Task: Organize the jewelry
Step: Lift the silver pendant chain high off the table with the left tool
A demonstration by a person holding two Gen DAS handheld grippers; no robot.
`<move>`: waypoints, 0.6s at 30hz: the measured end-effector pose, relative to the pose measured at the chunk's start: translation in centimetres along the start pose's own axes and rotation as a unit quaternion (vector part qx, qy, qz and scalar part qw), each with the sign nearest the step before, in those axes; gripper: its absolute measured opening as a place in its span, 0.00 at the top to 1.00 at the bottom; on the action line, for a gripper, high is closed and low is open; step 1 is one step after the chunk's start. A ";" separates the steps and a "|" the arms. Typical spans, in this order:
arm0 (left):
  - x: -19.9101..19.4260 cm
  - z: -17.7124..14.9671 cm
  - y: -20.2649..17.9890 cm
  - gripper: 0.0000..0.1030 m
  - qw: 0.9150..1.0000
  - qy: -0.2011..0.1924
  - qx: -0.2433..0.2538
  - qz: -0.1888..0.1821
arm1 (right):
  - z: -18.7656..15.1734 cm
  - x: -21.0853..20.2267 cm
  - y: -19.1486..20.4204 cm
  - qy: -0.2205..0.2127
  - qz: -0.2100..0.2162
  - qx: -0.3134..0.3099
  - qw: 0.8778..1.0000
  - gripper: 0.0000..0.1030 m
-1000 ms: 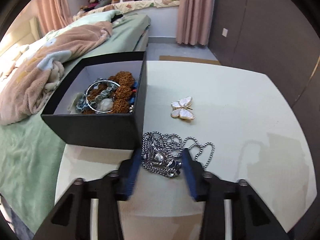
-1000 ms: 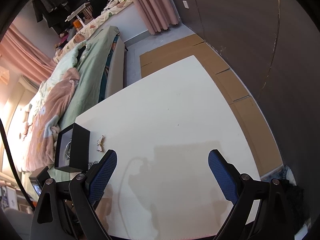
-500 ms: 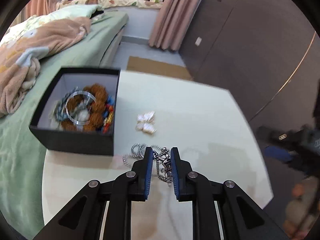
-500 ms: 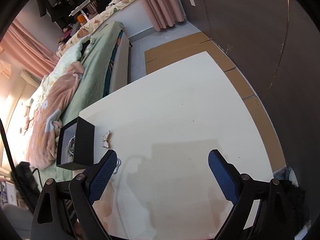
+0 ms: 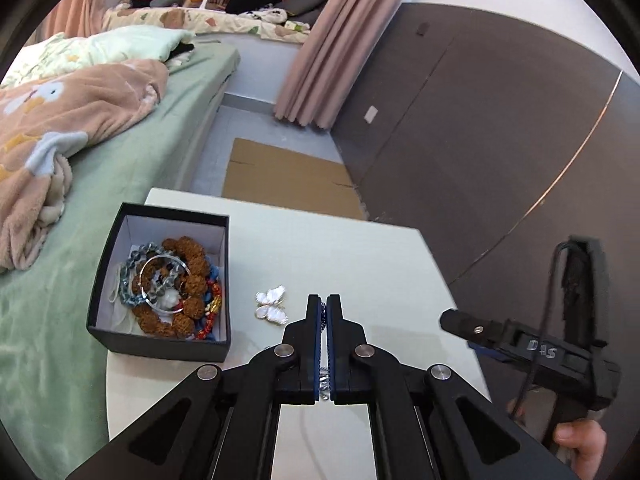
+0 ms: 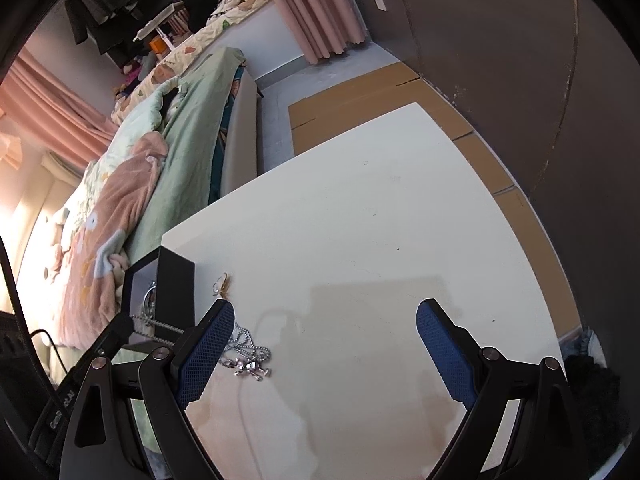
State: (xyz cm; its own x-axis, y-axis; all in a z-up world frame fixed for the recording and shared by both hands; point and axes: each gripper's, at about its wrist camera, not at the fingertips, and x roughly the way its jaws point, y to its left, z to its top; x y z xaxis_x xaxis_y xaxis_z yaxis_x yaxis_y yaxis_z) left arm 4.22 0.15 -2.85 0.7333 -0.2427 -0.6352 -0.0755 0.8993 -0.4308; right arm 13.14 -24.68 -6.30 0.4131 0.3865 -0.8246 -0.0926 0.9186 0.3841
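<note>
Left tool (image 5: 324, 312): pressing together on the silver chain necklace (image 6: 244, 354), links showing between the blue pads (image 5: 318, 344).
Silver chain necklace: hanging from the left tool, one run stretching taut toward it, lower loops and pendant lying on the table (image 6: 360, 240) just beside the black box (image 5: 160, 344).
Right tool (image 6: 324, 344): standing spread wide, pinching nothing, hovering over bare table.
Black box: sitting open at the table's edge nearest the bed (image 5: 80, 320), holding brown bead bracelets (image 5: 188, 276), a clear bangle (image 5: 164, 284) and red beads (image 5: 212, 312).
Butterfly brooch (image 5: 272, 304): lying on the table between box and left tool, touching neither.
</note>
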 end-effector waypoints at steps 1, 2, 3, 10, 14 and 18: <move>-0.4 0.2 0.0 0.99 1.000 -0.006 0.000 -0.004 | 0.0 -0.1 -0.2 -0.001 -0.001 0.004 1.000 0.09; -0.9 0.5 -0.1 0.99 1.000 -0.014 0.002 -0.008 | 0.0 -0.1 -0.3 -0.002 -0.001 0.006 1.000 0.09; -1.7 1.0 -0.2 0.99 1.000 -0.025 0.003 -0.014 | 0.1 -0.1 -0.3 -0.003 -0.001 0.009 1.000 0.09; -6.1 4.0 -1.5 0.99 0.995 -0.085 0.014 -0.046 | 0.0 0.1 0.5 -0.001 0.006 0.005 1.000 0.09; -8.3 5.8 -2.3 0.99 0.992 -0.112 0.019 -0.056 | 0.1 0.3 0.8 0.000 0.010 0.002 1.000 0.09; -10.8 8.1 -4.1 0.99 0.988 -0.137 0.038 -0.056 | 0.4 0.7 0.8 0.004 0.021 0.011 1.000 0.09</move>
State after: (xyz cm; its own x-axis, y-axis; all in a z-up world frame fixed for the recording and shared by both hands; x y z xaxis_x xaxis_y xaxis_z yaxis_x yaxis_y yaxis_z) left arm 2.04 2.05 10.99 0.8906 -0.2435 -0.3842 0.0591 0.8994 -0.4331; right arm 13.71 -23.68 -6.39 0.4015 0.4255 -0.8110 -0.0890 0.8995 0.4278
